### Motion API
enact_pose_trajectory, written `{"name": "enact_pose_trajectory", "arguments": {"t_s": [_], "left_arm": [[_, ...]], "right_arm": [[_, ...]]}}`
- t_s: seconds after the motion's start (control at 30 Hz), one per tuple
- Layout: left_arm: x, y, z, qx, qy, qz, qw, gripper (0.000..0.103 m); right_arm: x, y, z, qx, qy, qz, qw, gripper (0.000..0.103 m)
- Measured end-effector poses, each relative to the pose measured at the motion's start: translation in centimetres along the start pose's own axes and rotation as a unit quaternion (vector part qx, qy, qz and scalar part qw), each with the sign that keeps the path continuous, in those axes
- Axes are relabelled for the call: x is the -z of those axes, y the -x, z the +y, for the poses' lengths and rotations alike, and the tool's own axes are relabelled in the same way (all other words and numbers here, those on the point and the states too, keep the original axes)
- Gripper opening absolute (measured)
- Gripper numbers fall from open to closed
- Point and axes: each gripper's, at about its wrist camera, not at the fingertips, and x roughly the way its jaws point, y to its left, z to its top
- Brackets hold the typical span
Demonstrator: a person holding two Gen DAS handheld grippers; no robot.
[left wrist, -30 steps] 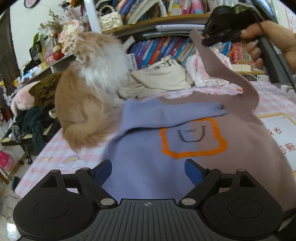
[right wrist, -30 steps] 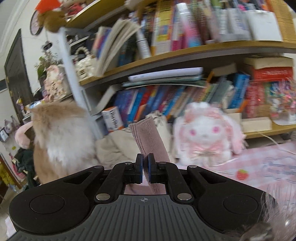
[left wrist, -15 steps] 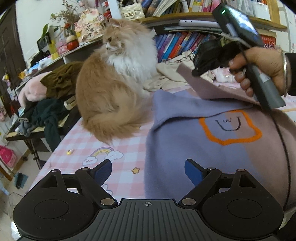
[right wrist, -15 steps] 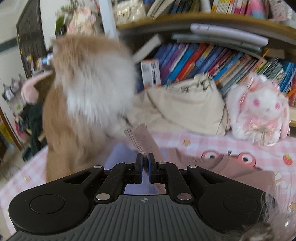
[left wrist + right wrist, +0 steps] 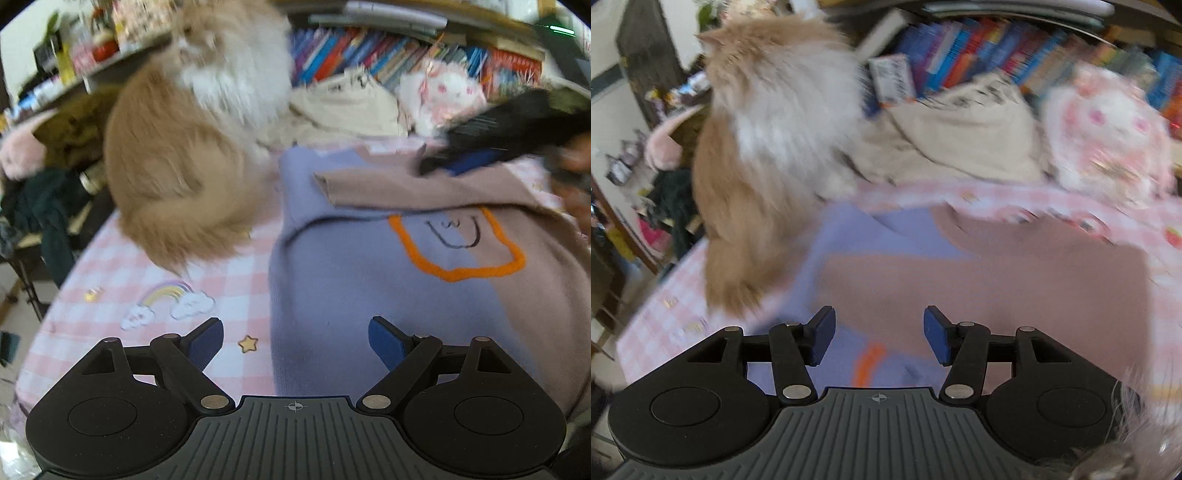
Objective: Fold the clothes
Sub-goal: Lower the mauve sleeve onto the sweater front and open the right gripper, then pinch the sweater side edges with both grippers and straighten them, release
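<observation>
**Both grippers open above a half-folded sweater, a cat beside it**

Nearest in the left wrist view, the left gripper (image 5: 295, 341) hovers over the near hem of the sweater (image 5: 369, 295). Its blue-padded jaws stand wide apart and hold nothing. In the right wrist view, the right gripper (image 5: 877, 339) also has its jaws spread wide and empty, poised above the garment.

The sweater lies flat on a desk covered by a pink checked cloth (image 5: 110, 295) printed with a rainbow and a star. The garment is lilac on one half and dusty pink on the other, with an orange outline (image 5: 458, 251) around a small drawn face at the chest. A pink sleeve (image 5: 388, 186) lies folded across the upper chest, its cuff pointing toward the cat.

Just beside the sweater's left edge sits a fluffy ginger and white cat (image 5: 192, 147), its tail resting on the cloth.

Farther back lie a beige garment (image 5: 351, 107) and a pink plush rabbit (image 5: 443, 92), blurred. Behind them a shelf (image 5: 388, 48) holds rows of colourful books. At far left, dark clothes (image 5: 44, 206) are piled.
</observation>
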Motion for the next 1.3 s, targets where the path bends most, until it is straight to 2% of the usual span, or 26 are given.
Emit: {"name": "enact_pose_trajectory", "arguments": {"t_s": [0.1,0.27,0.37,0.4,0.43,0.53,0.57,0.6,0.67,0.77,0.97,1.1,1.3], "left_arm": [[-0.2,-1.4,0.7,0.010,0.013,0.019,0.9997,0.087],[-0.6,-2.6,2.1,0.017,0.034,0.029,0.9989,0.077],[-0.7,-3.4,2.7,0.028,0.042,0.041,0.9979,0.060],[-0.8,-3.7,3.0,0.032,0.046,0.047,0.9973,0.051],[-0.7,-4.0,3.2,0.039,0.052,0.054,0.9965,0.045],[-0.6,-4.4,3.8,0.054,0.073,0.057,0.9942,0.040],[-0.6,-4.4,3.8,0.056,0.074,0.057,0.9940,0.038],[-0.7,-4.5,3.8,0.062,0.074,0.058,0.9936,0.032],[-0.9,-4.6,3.7,0.074,0.074,0.059,0.9928,0.022],[-1.2,-4.8,3.3,0.084,0.076,0.063,0.9915,0.015],[-1.5,-4.9,1.4,0.094,0.065,0.064,0.9914,0.013],[-2.0,-5.1,-0.8,0.096,0.045,0.063,0.9924,0.013],[-3.1,-5.6,-3.7,0.102,0.041,0.066,0.9918,0.013]], "right_arm": [[2.4,2.5,-1.9,0.052,-0.002,0.010,0.999,0.051],[6.5,6.1,-5.0,0.137,-0.023,0.028,0.990,0.051],[9.0,7.9,-6.8,0.186,-0.046,0.041,0.981,0.051],[9.6,8.2,-7.3,0.194,-0.055,0.047,0.978,0.051],[10.2,8.3,-7.7,0.195,-0.066,0.056,0.977,0.051],[11.2,8.5,-8.1,0.189,-0.088,0.069,0.976,0.048],[11.5,8.6,-8.2,0.184,-0.096,0.074,0.975,0.044],[11.8,8.5,-8.4,0.176,-0.103,0.078,0.976,0.033],[12.0,8.4,-8.6,0.156,-0.116,0.078,0.978,0.020],[12.0,8.7,-8.5,0.145,-0.119,0.073,0.980,0.010],[12.2,9.7,-9.2,0.176,-0.111,0.050,0.977,0.009],[12.6,10.3,-11.1,0.184,-0.124,0.054,0.974,0.009],[13.0,11.5,-14.1,0.187,-0.131,0.061,0.972,0.009]]}}
